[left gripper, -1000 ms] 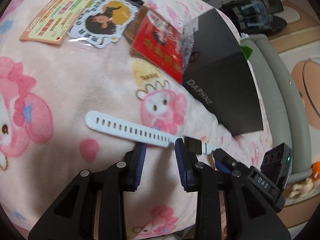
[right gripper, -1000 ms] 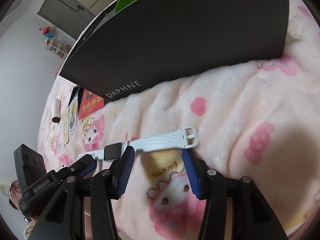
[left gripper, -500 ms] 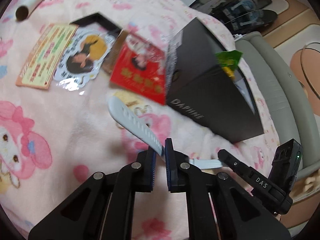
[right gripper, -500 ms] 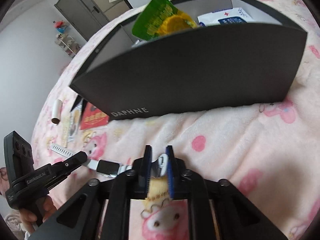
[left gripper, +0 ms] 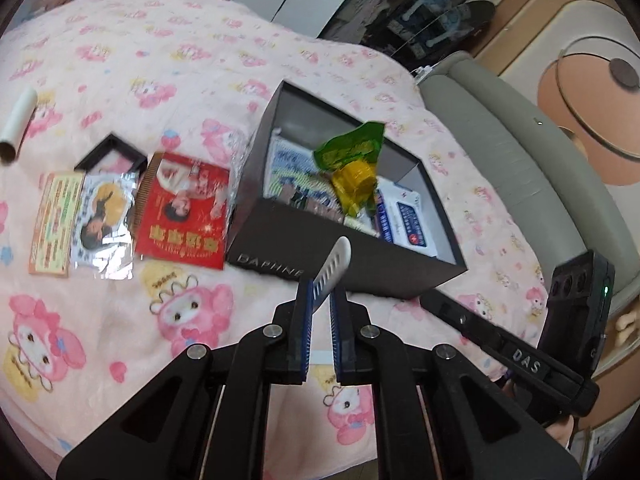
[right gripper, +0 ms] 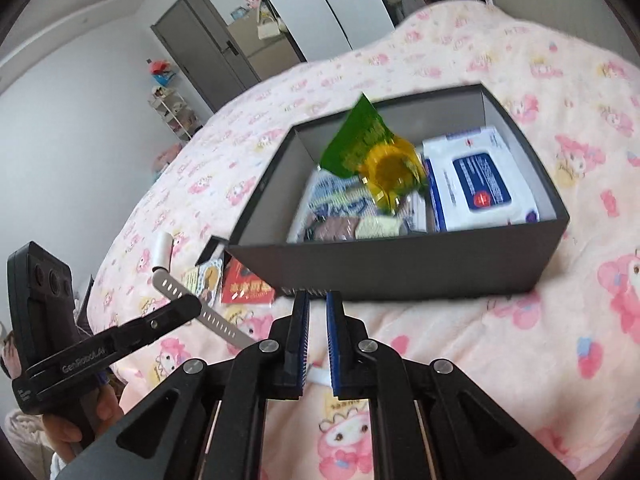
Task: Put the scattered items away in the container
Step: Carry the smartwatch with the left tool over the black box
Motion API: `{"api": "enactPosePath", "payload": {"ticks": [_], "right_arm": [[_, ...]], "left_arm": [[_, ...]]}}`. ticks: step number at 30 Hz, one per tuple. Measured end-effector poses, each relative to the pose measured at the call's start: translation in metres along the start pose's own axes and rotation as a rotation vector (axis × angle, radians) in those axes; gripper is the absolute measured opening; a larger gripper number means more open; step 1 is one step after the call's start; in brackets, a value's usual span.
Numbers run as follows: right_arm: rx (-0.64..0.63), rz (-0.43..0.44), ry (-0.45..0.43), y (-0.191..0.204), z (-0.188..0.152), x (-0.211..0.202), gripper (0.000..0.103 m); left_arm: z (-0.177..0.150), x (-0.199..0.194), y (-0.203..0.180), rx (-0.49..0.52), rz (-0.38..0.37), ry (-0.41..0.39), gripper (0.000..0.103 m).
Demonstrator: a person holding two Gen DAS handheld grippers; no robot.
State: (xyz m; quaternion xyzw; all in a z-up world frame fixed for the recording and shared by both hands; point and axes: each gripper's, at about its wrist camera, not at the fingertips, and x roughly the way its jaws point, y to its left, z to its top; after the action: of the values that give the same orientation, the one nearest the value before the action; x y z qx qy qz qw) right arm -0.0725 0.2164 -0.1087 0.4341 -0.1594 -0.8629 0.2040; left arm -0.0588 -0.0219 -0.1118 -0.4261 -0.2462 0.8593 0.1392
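**Two claws hold the white watch above the bed**

The left claw (left gripper: 320, 300) is pinched tight on one strap of the white watch (left gripper: 334, 266). The strap with its row of little holes sticks up past the blue pads, in front of the black box (left gripper: 360, 276). The right claw (right gripper: 317, 300) is pinched tight on the other strap; only a small white bit shows low between its pads. In the right view, the holed strap runs from the left claw's tip across to the right claw. The watch is off the pink blanket (left gripper: 160, 60), held between the two claws, just in front of the box's near wall.

The box sits open on the bed with the word DAPHNE on its side. Inside are a green and yellow snack bag (right gripper: 376, 152), a white wipes pack (right gripper: 476, 180) and some smaller packets.

On the blanket left of the box lie a red packet (left gripper: 182, 216), a shiny cartoon sticker (left gripper: 102, 220), a pink and yellow card (left gripper: 54, 224) and a small black frame (left gripper: 110, 154). A white paper roll (left gripper: 18, 124) lies near the left edge of the bed.
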Motion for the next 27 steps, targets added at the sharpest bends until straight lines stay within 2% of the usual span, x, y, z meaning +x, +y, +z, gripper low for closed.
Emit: {"api": "enactPosePath", "payload": {"ticks": [3, 7, 11, 16, 20, 21, 22, 23, 25, 27], "right_arm": [[0.067, 0.052, 0.09, -0.015, -0.019, 0.014, 0.007], [0.147, 0.071, 0.22, -0.031, -0.053, 0.047, 0.008], [0.278, 0.082, 0.319, -0.048, -0.072, 0.08, 0.016], [0.384, 0.136, 0.231, -0.053, -0.065, 0.084, 0.045], [0.34, 0.111, 0.143, -0.049, -0.058, 0.093, 0.047], [0.339, 0.086, 0.142, -0.049, -0.057, 0.095, 0.034], [0.337, 0.061, 0.141, -0.049, -0.056, 0.097, 0.015], [0.336, 0.036, 0.139, -0.049, -0.055, 0.099, 0.013], [0.333, 0.057, 0.114, -0.046, -0.054, 0.094, 0.005], [0.283, 0.055, 0.096, -0.035, -0.05, 0.084, 0.003]], "left_arm": [[-0.011, 0.005, 0.019, -0.047, 0.042, 0.023, 0.007], [-0.022, 0.003, 0.051, -0.118, 0.079, 0.041, 0.007], [-0.025, -0.002, 0.074, -0.167, 0.09, 0.041, 0.007], [-0.027, 0.0, 0.088, -0.194, 0.087, 0.055, 0.007], [-0.029, 0.006, 0.089, -0.211, 0.083, 0.07, 0.007], [-0.03, 0.006, 0.088, -0.211, 0.081, 0.068, 0.007], [-0.029, 0.005, 0.086, -0.205, 0.082, 0.066, 0.007], [-0.029, 0.004, 0.084, -0.198, 0.082, 0.064, 0.007], [-0.028, 0.002, 0.078, -0.181, 0.082, 0.063, 0.007], [-0.026, -0.001, 0.071, -0.164, 0.069, 0.058, 0.007]]}}
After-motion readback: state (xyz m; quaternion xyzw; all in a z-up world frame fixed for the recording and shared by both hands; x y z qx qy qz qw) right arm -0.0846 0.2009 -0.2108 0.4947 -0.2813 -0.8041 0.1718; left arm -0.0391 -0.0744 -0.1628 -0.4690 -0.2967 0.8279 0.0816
